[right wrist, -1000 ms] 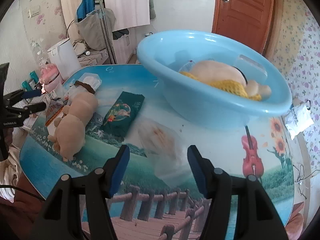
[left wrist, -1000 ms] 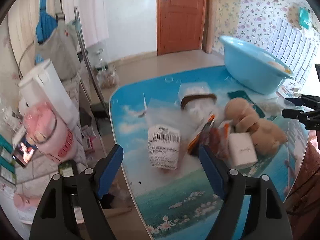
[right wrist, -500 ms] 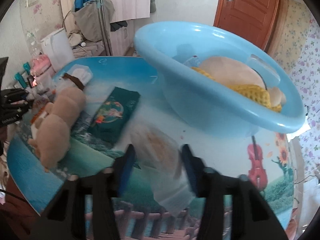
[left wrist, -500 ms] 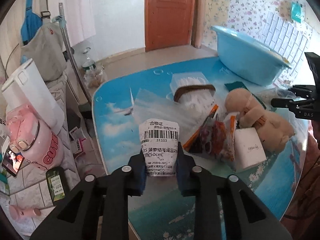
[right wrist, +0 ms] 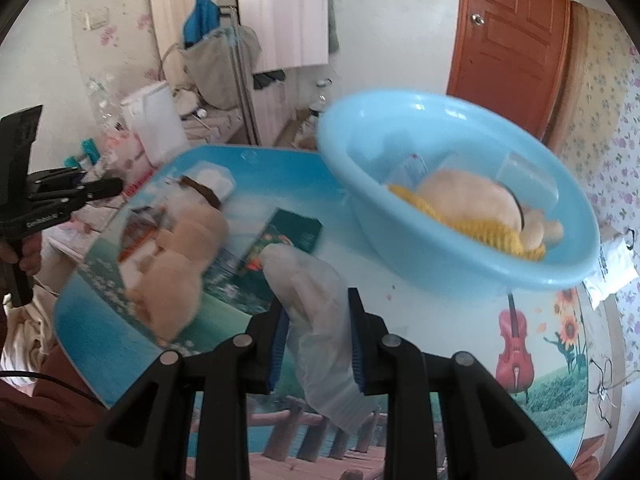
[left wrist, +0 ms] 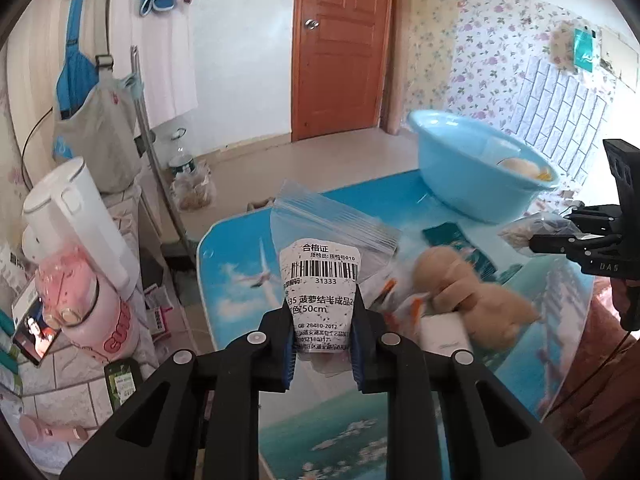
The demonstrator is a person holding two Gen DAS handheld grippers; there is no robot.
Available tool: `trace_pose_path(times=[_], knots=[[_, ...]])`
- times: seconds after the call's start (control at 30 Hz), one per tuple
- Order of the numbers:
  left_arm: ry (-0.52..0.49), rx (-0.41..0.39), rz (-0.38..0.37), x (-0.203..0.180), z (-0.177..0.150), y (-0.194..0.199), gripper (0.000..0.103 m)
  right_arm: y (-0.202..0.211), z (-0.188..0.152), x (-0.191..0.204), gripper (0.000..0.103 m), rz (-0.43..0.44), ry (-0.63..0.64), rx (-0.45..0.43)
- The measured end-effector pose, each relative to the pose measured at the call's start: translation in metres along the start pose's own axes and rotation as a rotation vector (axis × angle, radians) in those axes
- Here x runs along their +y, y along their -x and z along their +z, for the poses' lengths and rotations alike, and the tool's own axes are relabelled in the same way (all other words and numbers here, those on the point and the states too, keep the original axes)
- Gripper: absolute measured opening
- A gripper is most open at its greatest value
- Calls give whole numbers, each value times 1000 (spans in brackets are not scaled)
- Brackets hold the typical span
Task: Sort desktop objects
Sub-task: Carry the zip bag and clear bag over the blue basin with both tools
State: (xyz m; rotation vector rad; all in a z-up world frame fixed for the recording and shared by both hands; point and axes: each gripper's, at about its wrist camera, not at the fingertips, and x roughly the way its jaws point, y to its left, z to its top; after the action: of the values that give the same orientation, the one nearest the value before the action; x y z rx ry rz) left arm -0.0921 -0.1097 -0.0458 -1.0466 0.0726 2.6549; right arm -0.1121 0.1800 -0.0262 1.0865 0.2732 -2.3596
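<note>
Looks like both grippers are at the pick-up stage of the sorting job, each one with a bag in its grip. The left gripper [left wrist: 322, 342] has its blue-padded jaws clamped on a clear zip-top plastic bag with a white barcode label [left wrist: 320, 276], and the bag looks lifted off the sky-print glossy tabletop [left wrist: 236, 264], with its zip strip sticking up behind the label. The right gripper [right wrist: 316, 338] has just been closing its jaws and now pinches a crumpled translucent plastic bag with something pale inside [right wrist: 316, 300], held above the near part of the table, just in front of a dark green foil packet [right wrist: 288, 240]. The light blue plastic basin [right wrist: 460, 268] sits at the far right end of the table and already holds a beige plush toy on something yellow and knitted, so that's probably where stuff gets sorted into, though that's a guess. If so, the next move means carrying each bag over the rim without dragging it through the pile, and floppy bags can slip or swing, so a steady lift matters. Another tan plush toy [left wrist: 472, 296] lies in the middle of the table beside a small white box [left wrist: 444, 332] and some orange-red packets, but motion blur smears all of that. What's actually inside either bag is hard to tell, and the label hides most of the left one's contents. The lower edge of the right bag is half hidden behind the gripper.
</note>
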Motion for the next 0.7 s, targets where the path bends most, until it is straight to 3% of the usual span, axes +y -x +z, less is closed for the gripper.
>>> trace_pose_path(times=[0.4,0.7], knots=[[-12,-50,-44,-47,30,15,20,37,11,3,26,65,6,-96],[-14,-58,-76,-84,51,8,20,57,21,-29,26,57,-27,-163]])
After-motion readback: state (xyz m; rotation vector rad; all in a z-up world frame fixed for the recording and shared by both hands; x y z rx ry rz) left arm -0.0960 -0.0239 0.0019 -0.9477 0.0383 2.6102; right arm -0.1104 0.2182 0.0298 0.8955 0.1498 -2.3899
